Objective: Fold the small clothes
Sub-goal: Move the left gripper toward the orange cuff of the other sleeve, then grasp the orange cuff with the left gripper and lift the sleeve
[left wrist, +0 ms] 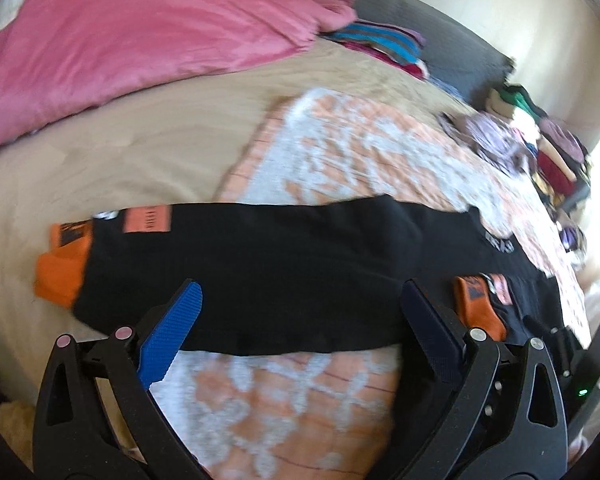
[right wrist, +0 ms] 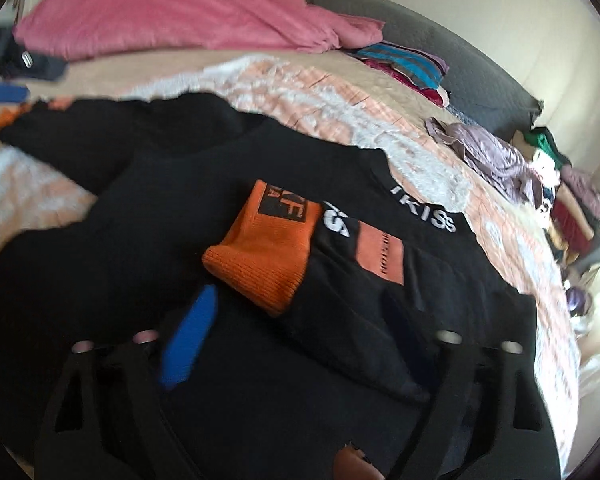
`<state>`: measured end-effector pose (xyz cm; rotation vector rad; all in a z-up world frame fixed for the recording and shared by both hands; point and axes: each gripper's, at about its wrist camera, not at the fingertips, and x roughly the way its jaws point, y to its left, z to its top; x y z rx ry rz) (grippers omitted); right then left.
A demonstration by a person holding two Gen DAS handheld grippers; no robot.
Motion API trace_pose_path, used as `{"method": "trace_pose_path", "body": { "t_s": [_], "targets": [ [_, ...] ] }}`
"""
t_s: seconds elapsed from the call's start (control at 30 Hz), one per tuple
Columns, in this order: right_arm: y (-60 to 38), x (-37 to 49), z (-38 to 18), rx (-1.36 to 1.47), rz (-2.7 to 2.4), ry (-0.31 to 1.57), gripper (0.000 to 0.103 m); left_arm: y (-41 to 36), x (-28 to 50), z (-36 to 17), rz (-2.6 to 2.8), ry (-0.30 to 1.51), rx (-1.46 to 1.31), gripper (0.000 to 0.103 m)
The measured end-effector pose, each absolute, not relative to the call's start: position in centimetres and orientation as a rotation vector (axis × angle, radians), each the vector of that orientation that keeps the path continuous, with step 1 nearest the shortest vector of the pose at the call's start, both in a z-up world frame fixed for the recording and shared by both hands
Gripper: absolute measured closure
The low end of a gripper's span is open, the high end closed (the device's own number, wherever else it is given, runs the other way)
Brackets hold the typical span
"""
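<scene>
A black sweater (left wrist: 284, 264) with orange cuffs lies on an orange-and-white patterned blanket (left wrist: 340, 148). In the left wrist view one sleeve stretches left, ending in an orange cuff (left wrist: 60, 276). My left gripper (left wrist: 300, 300) is open just above the sleeve's near edge, holding nothing. In the right wrist view the sweater (right wrist: 160, 220) fills the middle, with the other sleeve folded across the body and its orange cuff (right wrist: 268, 248) on top. My right gripper (right wrist: 300, 312) is open over the body, just short of that cuff, blurred by motion.
A pink duvet (left wrist: 112, 36) lies at the back of the bed. Folded striped clothes (left wrist: 380, 44) sit by a grey headboard (left wrist: 452, 48). A heap of mixed clothes (right wrist: 540, 184) lies at the right edge.
</scene>
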<state>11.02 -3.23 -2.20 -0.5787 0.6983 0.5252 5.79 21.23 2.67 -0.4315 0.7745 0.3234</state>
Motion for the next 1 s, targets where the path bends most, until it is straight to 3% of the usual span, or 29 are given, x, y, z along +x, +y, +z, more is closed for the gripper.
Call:
{"method": "trace_pose_path", "body": {
  "t_s": [0.03,0.27,0.37,0.43,0.53,1.0],
  "targets": [
    [-2.9,11.5,-2.4,-0.56,0.539,0.719,0.072,22.0,5.4,2.6,0.345,0.773,-0.446,0.01],
    [-2.8,12.8,-1.3,-0.389,0.592,0.754,0.078,26.7,3.1,1.8,0.472,0.764,-0.581,0.01],
    [-2.1,12.8,-1.9,-0.42,0.596,0.786,0.068,28.8,1.9,1.5,0.532,0.75,-0.648,0.01],
    [-2.1,12.4,-1.5,-0.392,0.623,0.791,0.053,30.1,1.0,1.4,0.578,0.735,-0.685,0.01],
    [-2.1,11.4,-0.3,-0.346,0.646,0.763,0.042,31.8,-0.1,1.1,0.621,0.72,-0.743,0.01],
    [2.3,8.0,3.5,-0.262,0.847,0.704,0.04,36.0,-2.3,-2.2,0.692,0.726,-0.989,0.01]
  ]
}}
